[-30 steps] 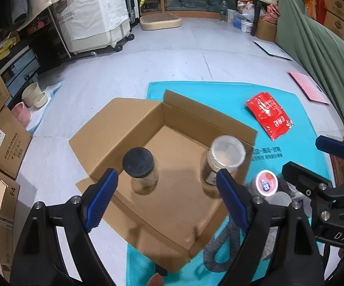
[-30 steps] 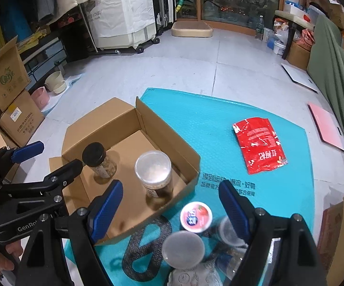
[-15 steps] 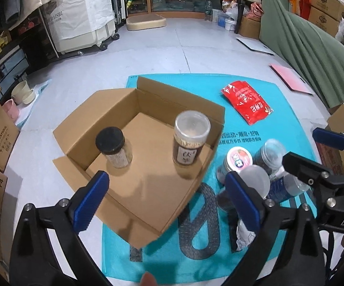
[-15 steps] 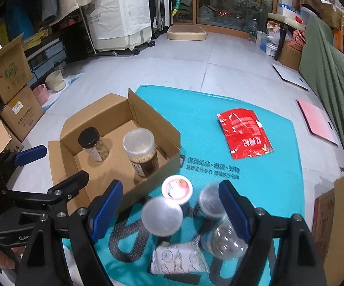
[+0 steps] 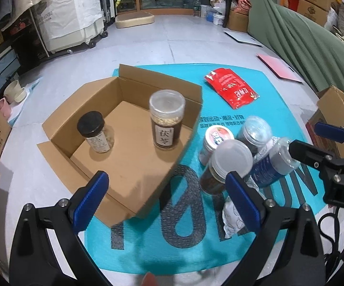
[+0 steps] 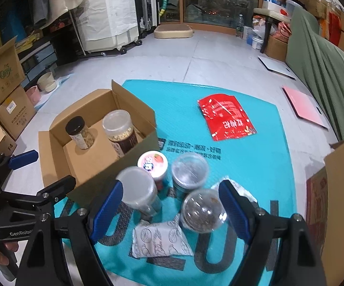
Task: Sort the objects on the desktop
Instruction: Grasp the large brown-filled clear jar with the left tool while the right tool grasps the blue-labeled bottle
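Observation:
An open cardboard box (image 5: 134, 200) (image 6: 95, 97) sits on a teal mat (image 5: 262, 90). Inside stand a black-lidded jar (image 5: 95, 132) (image 6: 79, 132) and a taller clear-lidded jar (image 5: 166, 119) (image 6: 120, 131). Right of the box stand a pink-lidded cup (image 5: 216, 138) (image 6: 153, 164), several clear-lidded jars (image 5: 226, 164) (image 6: 137, 195) and a white packet (image 6: 160, 240). A red pouch (image 5: 231, 90) (image 6: 225, 116) lies farther back. My left gripper (image 5: 167, 197) is open and empty over the box's near edge. My right gripper (image 6: 169, 205) is open and empty above the jar cluster.
Cardboard boxes (image 6: 2, 71) line the left side, with pet bowls (image 5: 14, 91) on the floor. A green covered sofa (image 5: 315, 47) runs along the right, a pink board (image 5: 279, 68) beside it. Another open box (image 6: 338, 190) stands at the right edge.
Both grippers have drawn back and up from the box, so more of the mat and the jar cluster show. The objects themselves have not moved.

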A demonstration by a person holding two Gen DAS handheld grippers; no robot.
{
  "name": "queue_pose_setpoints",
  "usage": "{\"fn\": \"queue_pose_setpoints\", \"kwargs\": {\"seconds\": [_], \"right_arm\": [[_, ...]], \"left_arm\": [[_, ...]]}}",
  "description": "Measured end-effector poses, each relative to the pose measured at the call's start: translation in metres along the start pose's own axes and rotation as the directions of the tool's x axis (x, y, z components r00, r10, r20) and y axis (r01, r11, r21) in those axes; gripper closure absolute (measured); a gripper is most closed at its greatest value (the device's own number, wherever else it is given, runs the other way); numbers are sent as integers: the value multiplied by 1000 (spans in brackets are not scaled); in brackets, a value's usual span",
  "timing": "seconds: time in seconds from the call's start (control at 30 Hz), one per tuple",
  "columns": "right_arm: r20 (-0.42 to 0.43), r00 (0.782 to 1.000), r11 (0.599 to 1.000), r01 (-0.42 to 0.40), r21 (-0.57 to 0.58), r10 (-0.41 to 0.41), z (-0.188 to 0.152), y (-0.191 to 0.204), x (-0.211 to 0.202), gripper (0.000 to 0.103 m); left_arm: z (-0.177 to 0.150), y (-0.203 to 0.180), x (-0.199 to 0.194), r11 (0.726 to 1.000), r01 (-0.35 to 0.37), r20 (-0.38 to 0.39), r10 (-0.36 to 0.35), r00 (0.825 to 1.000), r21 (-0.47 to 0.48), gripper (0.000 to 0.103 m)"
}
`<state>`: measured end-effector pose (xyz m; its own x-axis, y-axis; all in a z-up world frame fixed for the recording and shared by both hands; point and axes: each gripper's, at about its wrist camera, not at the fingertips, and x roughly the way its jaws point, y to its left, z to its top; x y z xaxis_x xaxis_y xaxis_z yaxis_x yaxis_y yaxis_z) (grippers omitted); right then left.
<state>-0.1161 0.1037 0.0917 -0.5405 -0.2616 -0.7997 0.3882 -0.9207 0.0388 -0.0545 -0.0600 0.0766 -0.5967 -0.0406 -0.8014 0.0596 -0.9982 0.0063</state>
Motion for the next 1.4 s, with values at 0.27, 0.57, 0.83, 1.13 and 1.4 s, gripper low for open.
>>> {"fn": "queue_pose_setpoints", "kwargs": {"seconds": [0.27, 0.57, 0.83, 1.13, 1.4], "right_arm": [[-5, 1000, 999, 15, 34, -15, -24, -20, -8, 20], [-25, 999, 997, 23, 70, -21, -57, -43, -9, 20], [-39, 999, 994, 22, 103, -18, -84, -57, -1, 20], [-61, 997, 992, 44, 120, -36, -107, -67, 18, 20], [-54, 998, 993, 42, 109, -36, -113, -66, 37, 20]], "left_arm": [[-21, -24, 5, 997, 52, -15, -51, 999, 51, 4], [-44, -49, 11, 993, 99, -13, -98, 995, 63, 4], [-51, -53, 26, 992, 121, 1, -121, 993, 28, 4], [-55, -64, 49, 993, 105, -10, -105, 994, 58, 4], [-53, -66, 71, 993, 113, -28, -112, 993, 39, 4]]}}
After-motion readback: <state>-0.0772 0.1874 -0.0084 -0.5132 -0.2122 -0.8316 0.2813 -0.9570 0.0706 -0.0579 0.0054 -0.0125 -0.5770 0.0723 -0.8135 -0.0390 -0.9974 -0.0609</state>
